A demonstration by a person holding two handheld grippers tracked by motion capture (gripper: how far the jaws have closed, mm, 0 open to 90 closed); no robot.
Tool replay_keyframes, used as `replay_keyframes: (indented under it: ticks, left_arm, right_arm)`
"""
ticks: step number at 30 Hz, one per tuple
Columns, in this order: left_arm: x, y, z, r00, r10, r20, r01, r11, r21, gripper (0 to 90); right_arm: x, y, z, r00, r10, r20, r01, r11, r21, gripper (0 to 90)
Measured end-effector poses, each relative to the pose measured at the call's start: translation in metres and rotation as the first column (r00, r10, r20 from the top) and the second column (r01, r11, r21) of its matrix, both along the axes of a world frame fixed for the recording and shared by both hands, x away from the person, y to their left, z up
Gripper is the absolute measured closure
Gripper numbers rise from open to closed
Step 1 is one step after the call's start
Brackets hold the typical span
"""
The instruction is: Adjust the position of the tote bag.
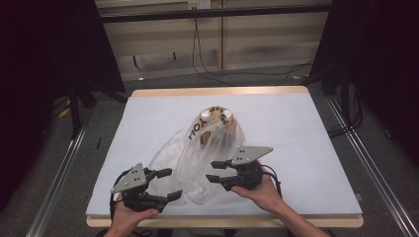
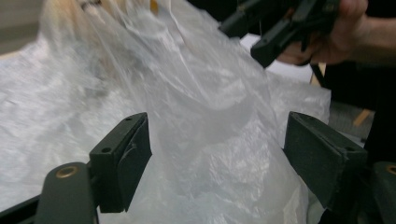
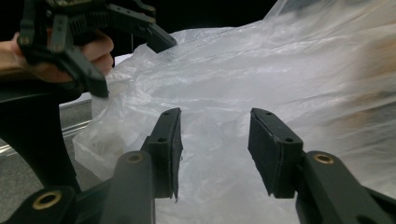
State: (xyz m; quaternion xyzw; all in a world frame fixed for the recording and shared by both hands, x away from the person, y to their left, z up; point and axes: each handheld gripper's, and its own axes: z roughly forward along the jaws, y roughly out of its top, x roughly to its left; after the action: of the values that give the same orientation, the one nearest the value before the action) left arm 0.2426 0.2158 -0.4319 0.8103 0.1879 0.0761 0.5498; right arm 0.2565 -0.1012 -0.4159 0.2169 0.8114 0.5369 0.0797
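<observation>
A crumpled clear plastic bag point(image 1: 195, 155) lies on the white table cover point(image 1: 306, 148). Its far end wraps a brown object point(image 1: 213, 124) banded with printed tape. My left gripper point(image 1: 174, 183) sits at the bag's near left edge. In the left gripper view it point(image 2: 217, 154) stands open, with bag film point(image 2: 201, 116) spread between the wide jaws and neither pad pressing on it. My right gripper point(image 1: 210, 171) is at the bag's near right side, pointing left. In the right gripper view it point(image 3: 215, 144) stands open over the film point(image 3: 243, 79), gripping nothing.
The table's wooden edge point(image 1: 217, 91) borders the cover. Cables point(image 1: 207, 69) trail on the floor behind, and metal rails point(image 1: 54, 173) run along both sides. Dark curtains stand at left and right. Bare cover lies right of the bag.
</observation>
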Motion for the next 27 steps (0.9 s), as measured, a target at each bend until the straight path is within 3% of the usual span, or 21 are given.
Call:
replay_keyframes:
  ticks: [5,8,9,11,15,18,19,21,24,27]
  left_arm:
    - [0.004,-0.004,-0.007,0.9995,-0.011,-0.030,0.011,0.9996,0.026,28.4]
    - [0.003,-0.004,-0.007,0.9996,-0.022,-0.020,0.023,0.9987,0.045,36.6]
    - [0.003,-0.005,-0.008,0.9991,-0.037,-0.018,0.038,0.9984,0.042,43.3]
    - [0.003,-0.005,-0.009,0.9990,-0.038,-0.025,0.039,0.9983,0.043,50.5]
    - [0.005,-0.002,-0.010,0.9982,-0.054,-0.027,0.055,0.9973,0.049,69.9]
    - [0.006,0.000,-0.010,0.9982,-0.056,-0.022,0.057,0.9971,0.050,76.0]
    - [0.006,0.002,-0.009,0.9984,-0.055,-0.016,0.056,0.9976,0.041,83.3]
    - [0.005,0.003,-0.008,0.9986,-0.049,-0.019,0.050,0.9982,0.033,89.4]
    - [0.005,0.004,-0.006,0.9988,-0.046,-0.015,0.047,0.9984,0.034,90.0]
    - [0.003,0.006,-0.004,0.9989,-0.044,-0.014,0.044,0.9990,0.006,90.0]
  right_arm:
    - [0.006,0.009,-0.007,0.9999,0.006,-0.014,-0.006,1.000,-0.018,69.5]
    - [0.007,0.011,-0.008,0.9997,0.008,-0.024,-0.008,1.000,-0.015,75.7]
    - [0.009,0.012,-0.009,0.9992,0.021,-0.035,-0.021,1.000,-0.012,84.7]
    - [0.009,0.012,-0.009,0.9985,0.030,-0.045,-0.031,0.999,-0.009,90.0]
    - [0.006,0.013,-0.009,0.9979,0.041,-0.050,-0.042,0.999,-0.015,90.0]
    - [0.006,0.013,-0.010,0.9975,0.045,-0.055,-0.045,0.999,-0.014,90.0]
    - [0.006,0.012,-0.010,0.9972,0.046,-0.058,-0.047,0.999,-0.014,90.0]
    - [0.007,0.010,-0.010,0.9966,0.049,-0.066,-0.050,0.999,-0.004,90.0]
    - [0.006,0.008,-0.009,0.9965,0.051,-0.067,-0.051,0.999,-0.001,90.0]
    - [0.003,0.000,-0.005,0.9966,0.048,-0.067,-0.047,0.999,0.005,90.0]
